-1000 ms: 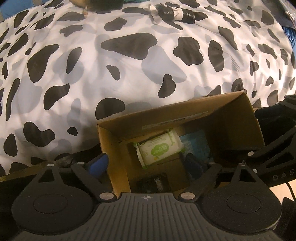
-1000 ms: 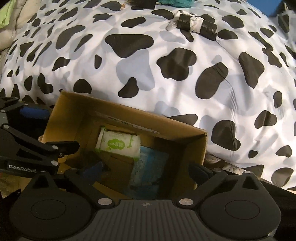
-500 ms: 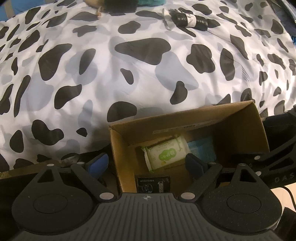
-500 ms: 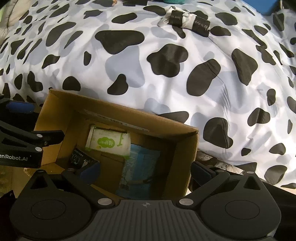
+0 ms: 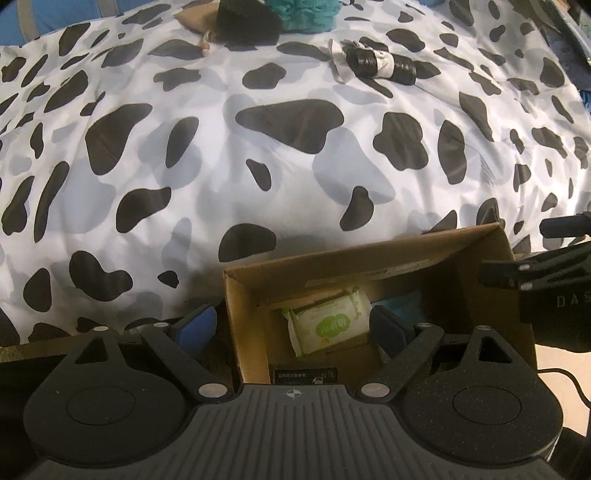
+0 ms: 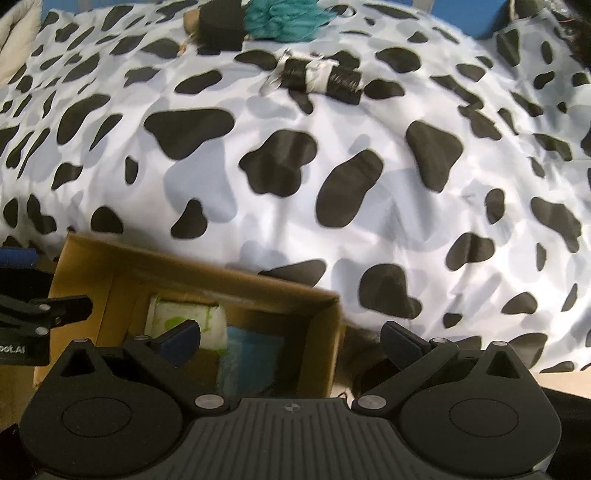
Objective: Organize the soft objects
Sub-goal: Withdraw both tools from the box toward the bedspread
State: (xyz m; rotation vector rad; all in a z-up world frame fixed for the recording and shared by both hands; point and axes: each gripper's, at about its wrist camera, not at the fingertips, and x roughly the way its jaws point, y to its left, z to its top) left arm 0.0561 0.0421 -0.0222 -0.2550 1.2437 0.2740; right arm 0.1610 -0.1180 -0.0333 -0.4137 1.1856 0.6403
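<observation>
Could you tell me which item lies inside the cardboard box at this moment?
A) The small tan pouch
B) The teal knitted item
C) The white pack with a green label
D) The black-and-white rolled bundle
C: the white pack with a green label lies on the floor of the cardboard box, while the teal knitted item, the black-and-white rolled bundle and the small tan pouch all lie far off on the cow-print duvet.

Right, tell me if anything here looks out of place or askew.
Nothing looks damaged or spilled. The wipes pack lies tilted in the cardboard box beside a blue cloth. A black-and-white bundle and a teal knit sit loose on the cow-print duvet.
</observation>
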